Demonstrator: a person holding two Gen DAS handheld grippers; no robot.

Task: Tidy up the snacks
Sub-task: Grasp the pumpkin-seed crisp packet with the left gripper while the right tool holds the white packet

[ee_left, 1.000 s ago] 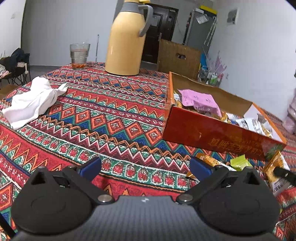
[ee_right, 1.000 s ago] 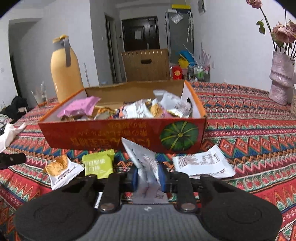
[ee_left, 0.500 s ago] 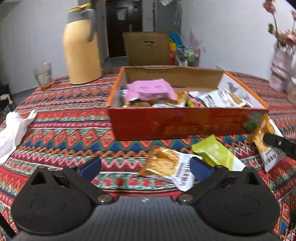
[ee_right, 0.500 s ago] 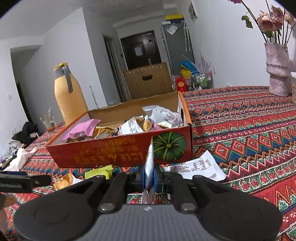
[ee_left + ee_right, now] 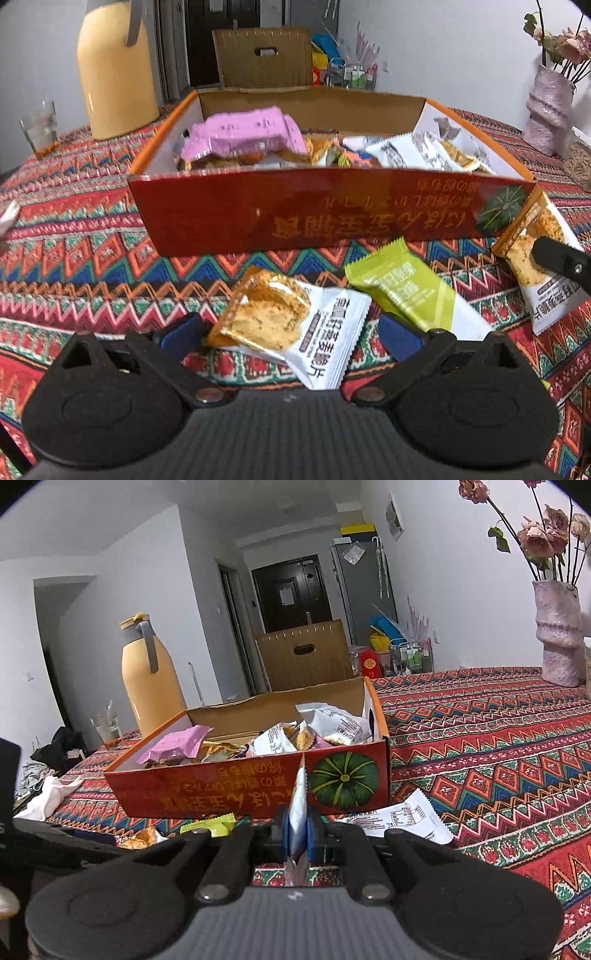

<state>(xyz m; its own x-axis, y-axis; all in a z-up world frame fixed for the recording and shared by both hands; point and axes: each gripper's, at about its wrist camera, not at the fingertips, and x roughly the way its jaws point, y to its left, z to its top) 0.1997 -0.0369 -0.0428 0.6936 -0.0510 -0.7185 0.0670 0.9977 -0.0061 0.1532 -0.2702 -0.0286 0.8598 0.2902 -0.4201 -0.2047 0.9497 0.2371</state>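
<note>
The left hand-held gripper (image 5: 290,330) has been swung across the tabletop (image 5: 74,236) from the bare cloth and is now held wide open around an orange-and-white snack packet (image 5: 291,328), which lies flat just in front of the red snack box (image 5: 325,218); nothing is gripped yet. A green packet (image 5: 400,286) lies just beside it. The right hand-held gripper (image 5: 297,830) is clamped shut on a white packet (image 5: 298,805), held edge-up before the box. A drop into the box is judged next.
</note>
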